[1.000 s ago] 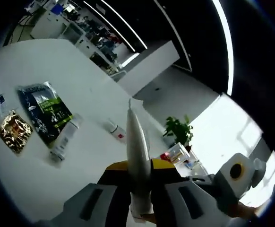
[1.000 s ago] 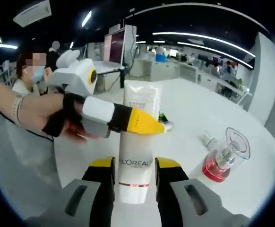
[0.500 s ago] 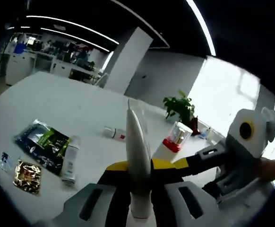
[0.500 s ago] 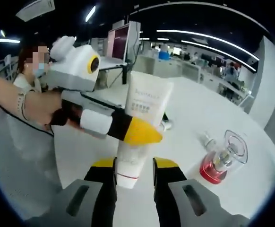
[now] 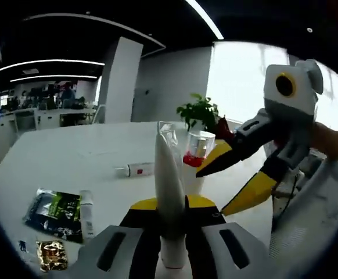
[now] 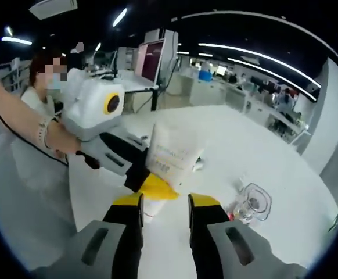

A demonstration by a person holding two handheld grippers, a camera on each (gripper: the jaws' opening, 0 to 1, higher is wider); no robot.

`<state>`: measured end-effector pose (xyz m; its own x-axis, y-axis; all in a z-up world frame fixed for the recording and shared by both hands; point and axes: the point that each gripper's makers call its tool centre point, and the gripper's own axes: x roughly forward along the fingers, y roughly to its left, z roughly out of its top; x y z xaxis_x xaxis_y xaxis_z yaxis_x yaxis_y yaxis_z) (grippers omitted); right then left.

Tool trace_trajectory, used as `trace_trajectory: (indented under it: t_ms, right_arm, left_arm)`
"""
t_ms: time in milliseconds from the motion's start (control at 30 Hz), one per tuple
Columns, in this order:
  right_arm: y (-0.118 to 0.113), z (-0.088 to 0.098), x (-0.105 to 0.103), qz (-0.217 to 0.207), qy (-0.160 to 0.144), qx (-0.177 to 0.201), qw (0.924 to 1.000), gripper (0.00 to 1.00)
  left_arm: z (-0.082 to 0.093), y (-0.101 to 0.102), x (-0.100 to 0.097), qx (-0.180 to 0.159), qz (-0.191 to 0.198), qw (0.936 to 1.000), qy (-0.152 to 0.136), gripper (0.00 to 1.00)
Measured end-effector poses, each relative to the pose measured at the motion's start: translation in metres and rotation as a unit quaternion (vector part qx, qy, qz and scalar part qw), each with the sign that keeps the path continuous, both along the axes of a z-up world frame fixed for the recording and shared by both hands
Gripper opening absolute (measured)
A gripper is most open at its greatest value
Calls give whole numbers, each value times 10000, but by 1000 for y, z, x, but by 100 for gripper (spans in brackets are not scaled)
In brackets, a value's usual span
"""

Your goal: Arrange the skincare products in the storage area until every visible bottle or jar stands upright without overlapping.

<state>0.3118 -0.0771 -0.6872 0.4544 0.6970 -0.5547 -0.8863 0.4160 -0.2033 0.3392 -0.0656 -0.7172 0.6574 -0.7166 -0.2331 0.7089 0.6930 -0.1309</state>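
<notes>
I am in the step of standing the white tube (image 5: 169,192) upright; my left gripper (image 5: 170,232) has its jaws closed on the tube near its cap end, and in the left gripper view the tube rises edge-on between the jaws, crimped end up; it looks lifted off the white table (image 5: 58,168), not yet set down.

My right gripper (image 6: 164,212) has jaws spread apart w/ nothing between them; in the left gripper view it comes in from the right (image 5: 238,174), yellow tips open, just beside the tube but apart from it; so I judge the tube is handed to the left side alone now.

In the right gripper view the tube (image 6: 170,154) shows its flat face, tilted, held by the left gripper (image 6: 151,187) which comes from the left; printing is too blurred to read.

Other products: a perfume bottle w/ red base and clear cap (image 5: 197,150) stands upright beyond the tube on the far side, and in the right gripper view (image 6: 248,206) it is to the right; a small white tube (image 5: 135,170) lies flat farther on the table; another slim tube (image 5: 87,214) lies flat to the left near, touching a dark green sachet (image 5: 56,210); a gold sachet (image 5: 51,254) is nearest.

Next move, as I judge: lower the tube cap-down on a bare part of the table, apart from the perfume bottle, then release slowly; the tube may tip, so right gripper should stay near to steady it; after this the two lying tubes remain.
</notes>
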Motion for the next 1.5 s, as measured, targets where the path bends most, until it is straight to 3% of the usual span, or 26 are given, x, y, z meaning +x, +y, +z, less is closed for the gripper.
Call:
trace_trajectory:
  t_ms: [133,233,367,467,567,667,800,867,967,1033,1067,1167,1200,1500]
  right_arm:
    - [-1,25,5,322,-185,-185,9991,30]
    - [0,34,8,755,-367,-619,9945,30]
    - [11,33,6,1423,-408,-1252,9810,30]
    - [20,33,0,1963,-373,-1641,9660,27]
    - [24,27,-10,2544,-113,-2104,9439,27]
    - [29,23,-9,2853,-33,-2458,9264,21]
    - [28,13,-16,3172,473,-2899,9017,22]
    - [28,7,-14,3278,530,-3139,8895,21]
    - [36,4,-9,3299,479,-3142,8889,14]
    - [38,1,-15,3448,662,-3162,8814,15]
    - [37,-2,-19,3553,779,-3225,8739,14]
    - [38,-8,-19,3602,786,-3362,8666,14]
    - [35,-14,-20,3652,859,-3475,8594,14]
    - [38,-19,-21,3707,905,-3614,8507,16]
  left_arm:
    - [-1,-5,-1,33,-145,9998,-111,10]
    - [2,-11,-5,116,-293,9992,-259,10]
    - [3,-16,-10,138,-465,9981,-375,10]
    - [4,-19,-13,115,-595,9972,-434,10]
    - [4,-20,-16,102,-701,9963,-481,10]
    - [5,-22,-19,103,-811,9952,-532,10]
    - [5,-23,-23,38,-967,9936,-575,10]
    - [5,-20,-23,-16,-995,9932,-596,10]
    - [6,-19,-25,-33,-1021,9930,-589,10]
    - [7,-21,-27,-57,-1074,9923,-610,10]
    - [7,-22,-27,-69,-1101,9920,-611,10]
    - [7,-23,-28,-87,-1158,9913,-625,10]
    - [7,-24,-29,-87,-1172,9910,-635,10]
    - [6,-20,-26,-140,-1188,9907,-643,11]
